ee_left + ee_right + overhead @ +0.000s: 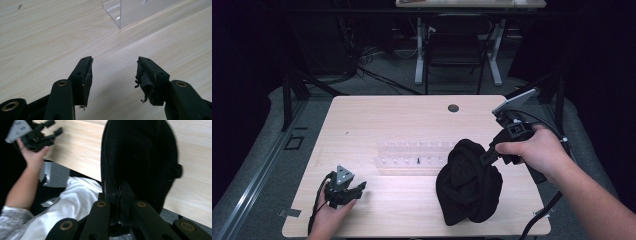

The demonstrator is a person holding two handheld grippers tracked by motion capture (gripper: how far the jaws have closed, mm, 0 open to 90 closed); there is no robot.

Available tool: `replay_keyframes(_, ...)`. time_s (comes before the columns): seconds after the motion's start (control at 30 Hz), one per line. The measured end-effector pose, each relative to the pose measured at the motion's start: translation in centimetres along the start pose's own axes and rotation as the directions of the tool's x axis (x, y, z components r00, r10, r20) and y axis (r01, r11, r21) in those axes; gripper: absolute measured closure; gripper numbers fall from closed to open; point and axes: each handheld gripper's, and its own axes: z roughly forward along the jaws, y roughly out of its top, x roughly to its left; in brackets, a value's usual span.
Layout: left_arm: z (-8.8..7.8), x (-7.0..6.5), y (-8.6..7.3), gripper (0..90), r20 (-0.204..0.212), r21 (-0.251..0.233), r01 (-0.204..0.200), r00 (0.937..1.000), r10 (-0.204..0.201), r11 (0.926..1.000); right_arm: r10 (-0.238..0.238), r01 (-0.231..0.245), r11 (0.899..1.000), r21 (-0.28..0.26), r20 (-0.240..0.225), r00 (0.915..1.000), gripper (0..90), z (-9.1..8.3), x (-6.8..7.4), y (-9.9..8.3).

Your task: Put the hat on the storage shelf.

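We see the right gripper (119, 192) with its two black jaws pressed together on a fold of a soft black fabric hat (469, 182), pinching the cloth at its upper edge. In the high view the right gripper (486, 156) meets the hat at its upper right side, and the right hand (532, 150) wraps the handle behind it. The hat sits bunched on the right half of the pale wooden table (382, 117), its lower part resting on the wood near the front edge. In the right gripper view the hat hangs dark and wide ahead of the jaws, with the table's edge behind it.

The left gripper (113, 72) has its jaws spread wide apart, with bare wood between them and nothing held. In the high view the left gripper (357, 188) lies low at the table's front left, held by the left hand (332, 212), well apart from the hat.

A clear plastic rack (412, 156) lies across the middle of the table, its right end just beside or behind the hat. We cannot tell what its slots hold, beyond a small dark mark near its middle. One corner of the rack (130, 12) shows ahead of the left gripper. A small dark round grommet (453, 107) sits near the table's far edge.
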Motion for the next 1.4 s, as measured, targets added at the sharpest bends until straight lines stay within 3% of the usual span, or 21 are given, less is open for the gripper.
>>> replay_keyframes(0.2,0.0,0.0,0.0,46.8,-0.001,0.0,0.0,1.0,0.0,1.0,0.021,-0.025,0.999,-0.039,-0.09,0.9957,88.3,-1.1,0.0,-0.1)
replay_keyframes(0.37,0.0,0.0,0.0,46.8,-0.002,0.0,0.0,1.0,0.0,1.0,-0.005,-0.005,0.997,-0.077,-0.136,0.9907,88.3,-2.6,-0.3,-0.2)
replay_keyframes(0.43,0.0,-0.1,0.0,46.8,-0.001,0.0,0.003,1.0,-0.003,1.0,0.001,-0.02,0.993,-0.117,-0.159,0.9872,88.3,-3.1,-0.3,-0.2)
replay_keyframes(0.63,0.1,-0.1,0.0,46.8,0.0,-0.002,0.003,1.0,-0.003,1.0,-0.049,0.009,0.982,-0.187,-0.208,0.9768,88.3,-4.0,-0.1,0.1)
replay_keyframes(0.7,0.1,-0.1,0.0,46.8,0.0,-0.001,0.001,1.0,-0.001,1.0,-0.067,0.022,0.978,-0.205,-0.218,0.9737,88.3,-4.1,-0.2,0.3)
replay_keyframes(1.13,0.0,0.0,0.0,46.8,0.0,0.0,-0.001,1.0,0.001,1.0,-0.061,-0.01,0.963,-0.27,-0.253,0.9655,88.4,-4.6,-0.2,2.2)
replay_keyframes(1.4,0.0,0.0,0.0,46.8,0.001,0.0,0.001,1.0,-0.001,1.0,-0.062,-0.019,0.952,-0.304,-0.256,0.9647,88.4,-5.0,0.5,3.6)
